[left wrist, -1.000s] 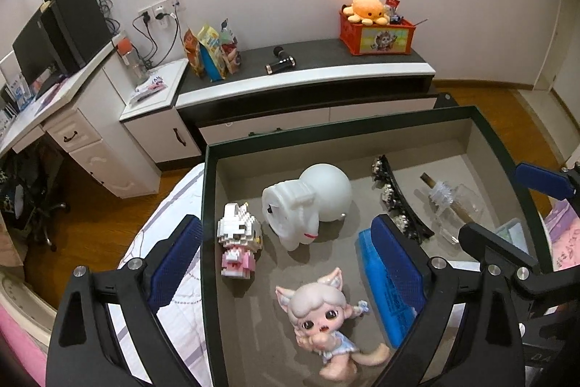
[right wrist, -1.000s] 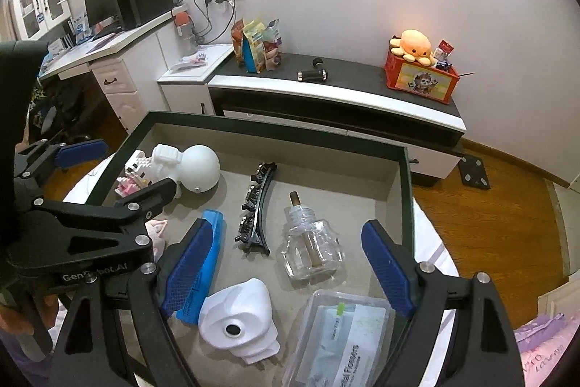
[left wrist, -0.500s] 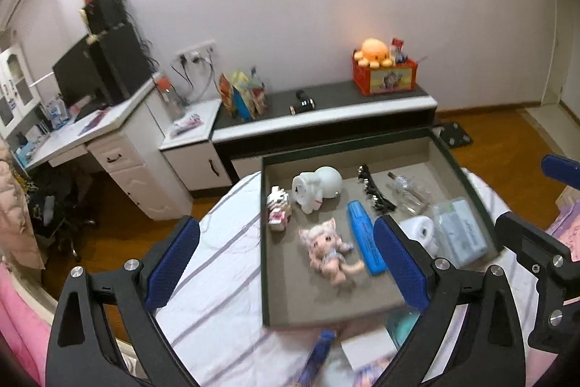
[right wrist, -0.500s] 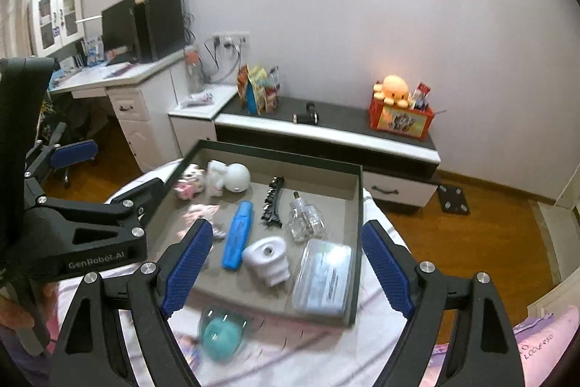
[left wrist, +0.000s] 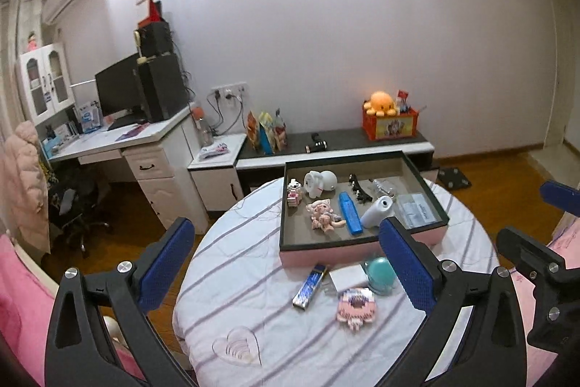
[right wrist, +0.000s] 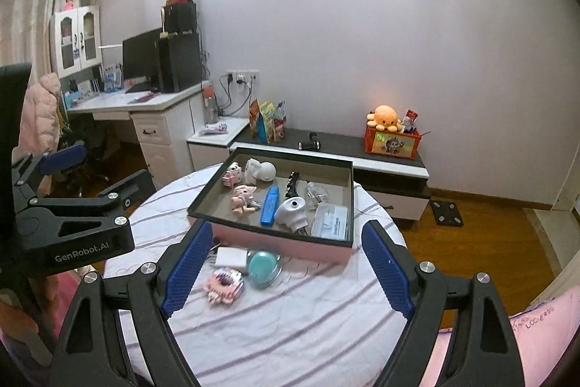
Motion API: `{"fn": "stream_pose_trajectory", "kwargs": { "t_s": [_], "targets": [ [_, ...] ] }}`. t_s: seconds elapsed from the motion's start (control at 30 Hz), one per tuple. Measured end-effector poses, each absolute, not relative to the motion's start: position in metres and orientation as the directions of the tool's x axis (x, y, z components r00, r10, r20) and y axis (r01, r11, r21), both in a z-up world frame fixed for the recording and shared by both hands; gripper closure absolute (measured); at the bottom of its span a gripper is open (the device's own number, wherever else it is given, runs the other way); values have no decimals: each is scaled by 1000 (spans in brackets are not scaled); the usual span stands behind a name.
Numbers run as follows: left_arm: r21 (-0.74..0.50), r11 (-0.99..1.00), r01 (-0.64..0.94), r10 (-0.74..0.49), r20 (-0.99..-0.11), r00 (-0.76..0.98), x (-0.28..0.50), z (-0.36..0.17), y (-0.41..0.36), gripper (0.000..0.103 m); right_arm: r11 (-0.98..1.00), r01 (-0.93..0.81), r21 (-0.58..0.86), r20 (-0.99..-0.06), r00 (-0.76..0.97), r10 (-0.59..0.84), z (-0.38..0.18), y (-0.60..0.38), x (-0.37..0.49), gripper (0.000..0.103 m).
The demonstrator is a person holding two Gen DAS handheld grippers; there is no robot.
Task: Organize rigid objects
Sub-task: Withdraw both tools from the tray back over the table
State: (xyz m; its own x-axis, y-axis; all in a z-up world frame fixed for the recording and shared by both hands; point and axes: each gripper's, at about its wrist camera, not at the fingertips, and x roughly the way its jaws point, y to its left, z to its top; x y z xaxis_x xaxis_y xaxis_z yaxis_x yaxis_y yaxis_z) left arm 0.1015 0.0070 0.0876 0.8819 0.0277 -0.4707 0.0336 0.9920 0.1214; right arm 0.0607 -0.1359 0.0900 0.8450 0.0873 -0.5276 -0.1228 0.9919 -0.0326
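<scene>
Left wrist view: left tongs [left wrist: 290, 263] widening, empty; right tongs [right wrist: 286, 267] apart; tray [left wrist: 362, 245] beyond

Ahead of the right gripper [right wrist: 286, 274], a shallow pink tray [right wrist: 279, 240] holds a doll figure [right wrist: 243, 199], a blue marker [right wrist: 269, 210], a white plug-in piece [right wrist: 291, 211] and a clear packet [right wrist: 331, 222]. Nearer the gripper lie a teal dome [right wrist: 262, 268], a pink block toy [right wrist: 223, 284], and a white card [right wrist: 231, 256].
</scene>
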Motion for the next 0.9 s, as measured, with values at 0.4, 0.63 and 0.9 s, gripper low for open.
{"fn": "stream_pose_trajectory", "kwargs": {
  "t_s": [0.4, 0.63, 0.9],
  "targets": [
    [132, 991, -22, 81, -453, 888, 32, 49, 14, 0, 993, -119, 0, -511, 854, 102, 72, -129, -7, 17],
    [152, 988, -13, 81, -450, 889, 19, 43, 10, 0, 994, -113, 4, -529, 843, 98, 63, -129, -15, 17],
    [149, 989, 1, 69, -463, 884, 22, 42, 8, 0, 994, -105, 7, -536, 839, 93, 63, -132, -15, 17]
  ]
}}
